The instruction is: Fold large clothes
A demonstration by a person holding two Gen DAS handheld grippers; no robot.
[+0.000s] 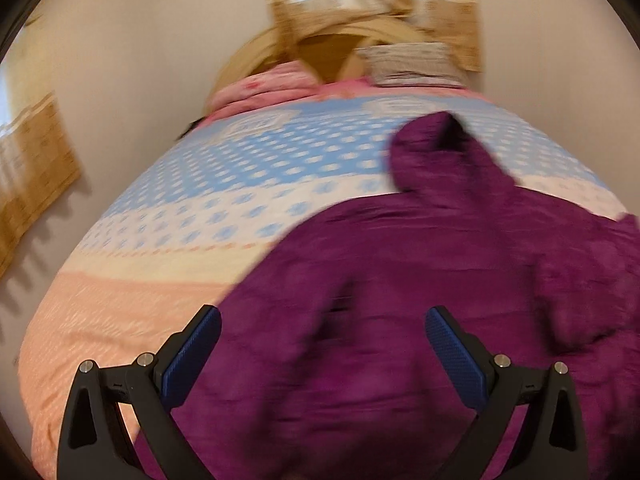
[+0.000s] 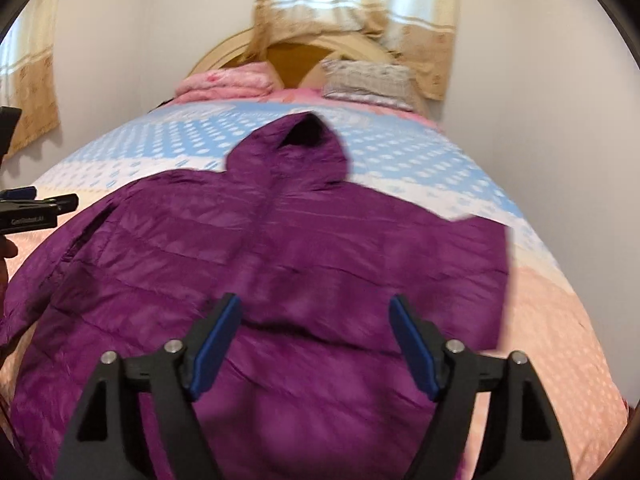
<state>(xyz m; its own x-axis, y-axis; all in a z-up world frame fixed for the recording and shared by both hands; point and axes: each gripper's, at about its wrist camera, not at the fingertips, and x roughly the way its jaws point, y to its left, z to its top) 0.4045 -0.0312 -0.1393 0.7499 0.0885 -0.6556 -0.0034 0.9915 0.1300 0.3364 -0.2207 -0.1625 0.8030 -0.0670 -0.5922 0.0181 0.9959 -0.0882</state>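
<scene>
The purple jacket (image 2: 280, 248) is lying mostly spread on the bed (image 2: 552, 304), barely folded, while left tongs (image 1: 323, 344) and right tongs (image 2: 316, 332) are hovering wide apart, gripping nothing.

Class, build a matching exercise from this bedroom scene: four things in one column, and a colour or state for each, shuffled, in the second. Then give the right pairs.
Things:
1. hooded jacket
2. folded blanket
3. right gripper
4. curtain

Colour or state:
A. jaws apart, holding nothing
B. beige, hanging behind the headboard
C. purple, spread flat on the bed
D. pink, lying at the head of the bed

Pairs: 1-C, 2-D, 3-A, 4-B
</scene>
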